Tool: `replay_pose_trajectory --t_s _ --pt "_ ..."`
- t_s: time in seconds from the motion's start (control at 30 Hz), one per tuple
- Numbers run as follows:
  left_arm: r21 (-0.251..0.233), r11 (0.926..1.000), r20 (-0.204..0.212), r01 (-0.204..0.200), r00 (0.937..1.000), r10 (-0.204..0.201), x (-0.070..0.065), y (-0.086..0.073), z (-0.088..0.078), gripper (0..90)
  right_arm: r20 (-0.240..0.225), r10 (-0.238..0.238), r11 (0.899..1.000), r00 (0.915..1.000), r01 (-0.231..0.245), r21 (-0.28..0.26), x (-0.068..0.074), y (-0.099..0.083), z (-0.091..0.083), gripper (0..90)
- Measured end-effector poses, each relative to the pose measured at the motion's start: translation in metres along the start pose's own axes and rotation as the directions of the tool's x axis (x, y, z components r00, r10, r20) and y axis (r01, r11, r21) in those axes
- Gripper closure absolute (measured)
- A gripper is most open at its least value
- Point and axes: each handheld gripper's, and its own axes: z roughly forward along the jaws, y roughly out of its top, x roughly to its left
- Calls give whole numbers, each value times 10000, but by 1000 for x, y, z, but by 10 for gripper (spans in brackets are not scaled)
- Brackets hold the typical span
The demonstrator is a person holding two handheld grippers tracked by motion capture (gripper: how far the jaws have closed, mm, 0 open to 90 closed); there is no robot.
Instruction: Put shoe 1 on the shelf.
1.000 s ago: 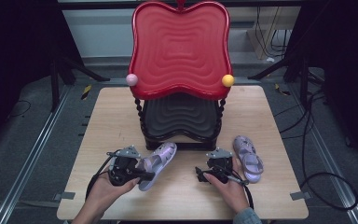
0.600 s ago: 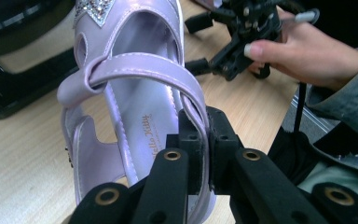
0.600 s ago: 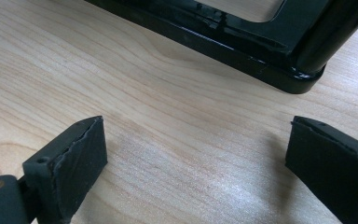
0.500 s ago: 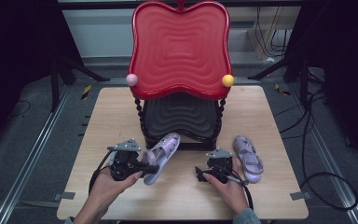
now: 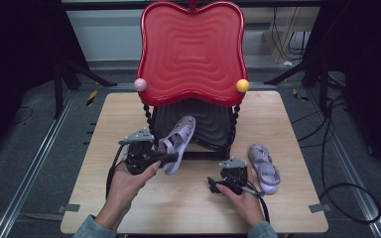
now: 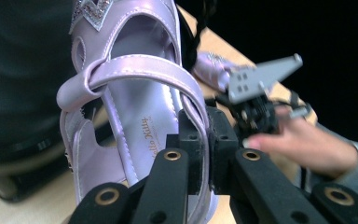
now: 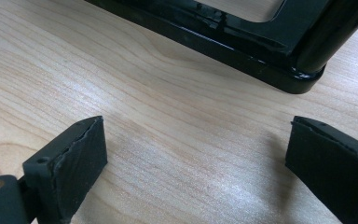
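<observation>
wooden table [image 5: 188,208]; left tongs [image 6: 204,140] raised, clamping sandal [image 5: 177,144]

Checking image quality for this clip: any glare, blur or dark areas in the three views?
High view: floor around the table is dim. Left gripper view: sandal sharp, person's other hand soft, background black. Right gripper view: wood grain crisp, glare on the black base, jaws cast soft shadows.
</observation>
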Motion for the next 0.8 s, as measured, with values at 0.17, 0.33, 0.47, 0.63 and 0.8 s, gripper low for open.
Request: replay_pose_trajectory --t_s 0.17,0.33,0.47,0.63,0.8 --pt "-739 9972 -386 92 9992 -120 5 6 10 863 0 2 10000 10000 -2 -3 0 0 0 54" --pt "-1230 9922 -773 195 9966 -292 11 7 20 863 4 -16 10000 10000 16 -12 0 0 0 54" --pt "-1575 9875 -1126 112 9932 -292 13 11 29 863 2 -15 10000 10000 15 -13 0 0 0 55" --pt "-2028 9788 -1819 -275 9833 -100 14 23 37 862 -14 -28 10000 10000 28 -9 0 0 0 54" --pt "-2341 9667 -2698 -1031 9622 373 8 33 47 862 -28 -9 10000 10000 9 1 0 0 0 55"
